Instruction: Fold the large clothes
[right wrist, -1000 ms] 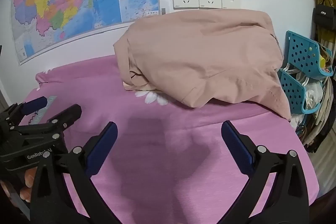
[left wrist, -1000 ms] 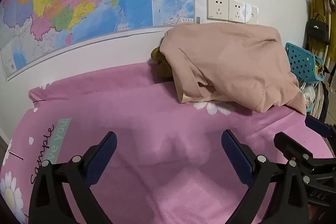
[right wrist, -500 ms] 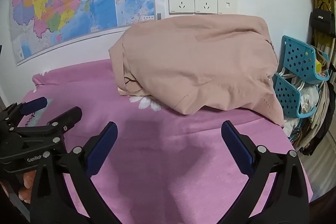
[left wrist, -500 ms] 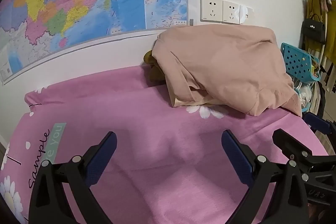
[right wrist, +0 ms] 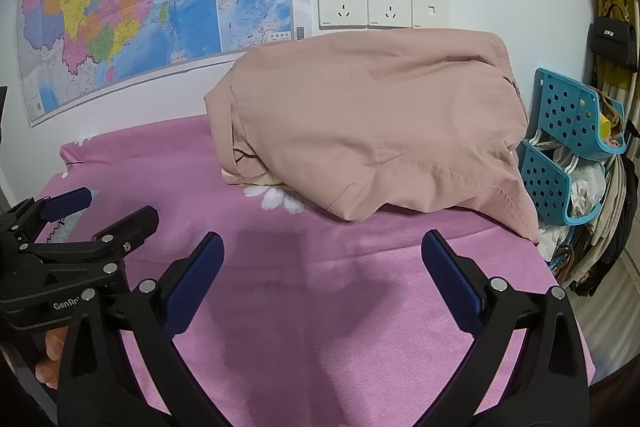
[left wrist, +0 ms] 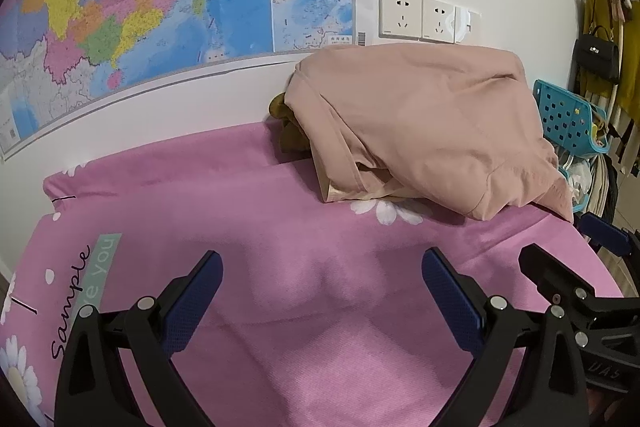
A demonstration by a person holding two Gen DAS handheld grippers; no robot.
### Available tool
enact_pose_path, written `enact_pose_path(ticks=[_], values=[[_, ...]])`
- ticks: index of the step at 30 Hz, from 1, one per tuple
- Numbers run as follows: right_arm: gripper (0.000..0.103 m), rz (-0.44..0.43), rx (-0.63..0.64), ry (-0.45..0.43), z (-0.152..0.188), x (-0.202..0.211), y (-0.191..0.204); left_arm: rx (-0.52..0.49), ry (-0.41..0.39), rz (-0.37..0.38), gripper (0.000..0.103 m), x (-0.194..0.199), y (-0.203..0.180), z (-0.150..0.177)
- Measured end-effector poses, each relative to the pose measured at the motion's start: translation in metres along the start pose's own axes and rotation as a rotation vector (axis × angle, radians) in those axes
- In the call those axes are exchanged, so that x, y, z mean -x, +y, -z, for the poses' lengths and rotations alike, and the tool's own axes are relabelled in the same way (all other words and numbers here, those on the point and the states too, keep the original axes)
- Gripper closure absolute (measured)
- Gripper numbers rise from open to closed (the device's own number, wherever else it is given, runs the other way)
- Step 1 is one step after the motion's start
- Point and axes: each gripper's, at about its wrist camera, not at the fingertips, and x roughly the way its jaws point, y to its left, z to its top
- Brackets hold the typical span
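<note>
Both fingers short of garment

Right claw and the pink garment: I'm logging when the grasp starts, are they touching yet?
Apart. The right wrist view shows the right claw open over bare pink sheet, with a clear strip of sheet before the pink garment.

The left gripper is made of black plastic. Its two jaws have dark blue bumpy pads and round silver screws. The right gripper looks just the same. White letters reading "GenRo" show on the black body of the left one.
</note>
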Motion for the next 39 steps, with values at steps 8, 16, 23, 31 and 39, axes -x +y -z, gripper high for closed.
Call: enact_pose_path(ticks=[8, 16, 23, 31, 39], values=[[0.006, -0.003, 0.000, -0.003, -0.0011, -0.0002, -0.0002, 0.002, -0.002, -0.001, 0.007, 0.0010, 0.0004, -0.0005], [0.006, -0.003, 0.000, -0.003, -0.0016, 0.0004, 0.0000, 0.001, 0.000, -0.004, 0.007, 0.0000, -0.0002, -0.0006], [0.006, -0.001, 0.001, -0.007, -0.0015, 0.0004, 0.0008, 0.002, -0.001, -0.003, 0.007, -0.0007, -0.0006, -0.0010], [0.006, 0.003, 0.007, -0.009, -0.0033, -0.0001, 0.0014, 0.007, 0.002, -0.002, 0.007, -0.0020, -0.0002, -0.0018], [0.006, 0.006, 0.008, -0.009, -0.0055, -0.0010, 0.0011, 0.007, 0.004, -0.005, 0.007, -0.0035, -0.0010, -0.0021]])
